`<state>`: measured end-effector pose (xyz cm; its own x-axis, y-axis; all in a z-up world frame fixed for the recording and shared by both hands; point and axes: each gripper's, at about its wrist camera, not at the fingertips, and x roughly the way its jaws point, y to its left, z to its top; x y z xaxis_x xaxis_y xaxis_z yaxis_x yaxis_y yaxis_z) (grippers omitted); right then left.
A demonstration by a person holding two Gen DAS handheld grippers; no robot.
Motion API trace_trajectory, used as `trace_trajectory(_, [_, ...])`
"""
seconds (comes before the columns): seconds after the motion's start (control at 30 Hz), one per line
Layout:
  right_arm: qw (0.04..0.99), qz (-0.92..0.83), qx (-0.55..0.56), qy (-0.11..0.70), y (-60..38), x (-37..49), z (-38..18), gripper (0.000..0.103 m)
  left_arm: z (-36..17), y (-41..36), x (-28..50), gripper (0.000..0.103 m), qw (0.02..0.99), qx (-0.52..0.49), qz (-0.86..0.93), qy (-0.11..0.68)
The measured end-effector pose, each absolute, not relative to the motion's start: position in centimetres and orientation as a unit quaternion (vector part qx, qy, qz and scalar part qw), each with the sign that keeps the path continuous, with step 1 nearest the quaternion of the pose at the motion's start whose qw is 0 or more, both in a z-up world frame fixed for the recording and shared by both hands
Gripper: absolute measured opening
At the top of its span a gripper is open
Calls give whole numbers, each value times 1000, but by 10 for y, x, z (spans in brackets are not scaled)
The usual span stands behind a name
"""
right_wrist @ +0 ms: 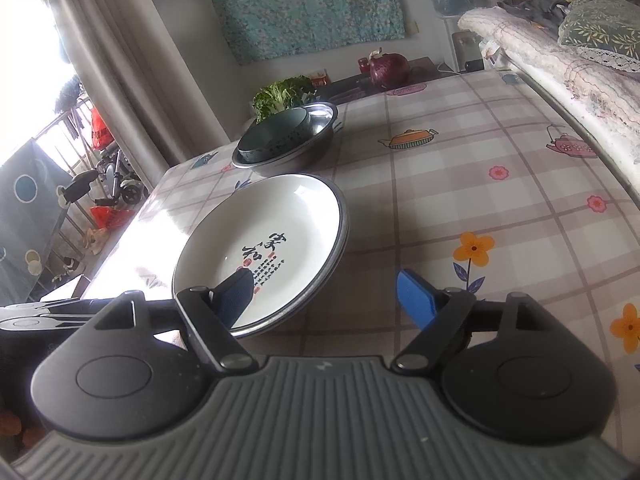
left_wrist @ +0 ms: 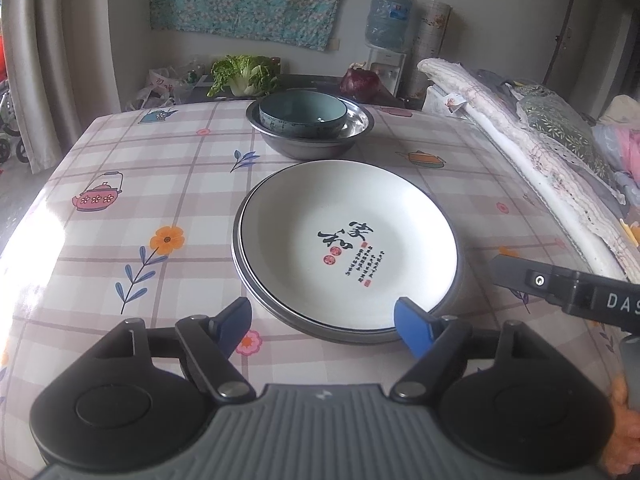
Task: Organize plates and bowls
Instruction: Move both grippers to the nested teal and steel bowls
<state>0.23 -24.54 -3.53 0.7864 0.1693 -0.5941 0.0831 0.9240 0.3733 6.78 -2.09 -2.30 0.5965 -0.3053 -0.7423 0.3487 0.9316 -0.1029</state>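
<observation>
Left gripper [left_wrist: 324, 326] sits low over the near edge of the plates [left_wrist: 348, 244], jaws spread wide, nothing between the blue pads; the right pad sits at the rim, contact unclear. Right gripper [right_wrist: 324, 294] also wide open and empty; its dark left finger overlaps the plates in view, the blue one hangs over bare cloth.

Surface [left_wrist: 160, 184]: glossy wipe-clean tablecloth, pale pink-grey plaid with printed teapots, orange flowers and blue sprigs. Strong window glare on its left side.

Plates: stacked, round, shallow, white glazed with a dark rim line, black calligraphy and red seals on the top one. Stack sits mid-surface.

Behind it, apart from the stack: teal bowl [left_wrist: 303, 114] nested in a wider steel basin [left_wrist: 312, 140], shiny inside.

Far edge: leafy greens [left_wrist: 244, 74] and a purple cabbage [left_wrist: 360, 84]. Back wall has a teal floral cloth [left_wrist: 256, 0] hung up, a water dispenser [left_wrist: 386, 40] to its right, and a grey curtain [left_wrist: 60, 60] on the left. Quilted bedding [left_wrist: 520, 152] is piled along the right side.
</observation>
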Motion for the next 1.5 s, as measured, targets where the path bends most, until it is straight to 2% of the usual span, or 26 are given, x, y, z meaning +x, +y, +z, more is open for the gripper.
trace_trajectory(1.0, [927,37,185,325,-243,31,-29,79,-19,-1,105,81,905,22,-159,395])
trace_trajectory(1.5, [934,43,176,308,-245,64,-23,79,-18,12,149,81,914,13,-129,385])
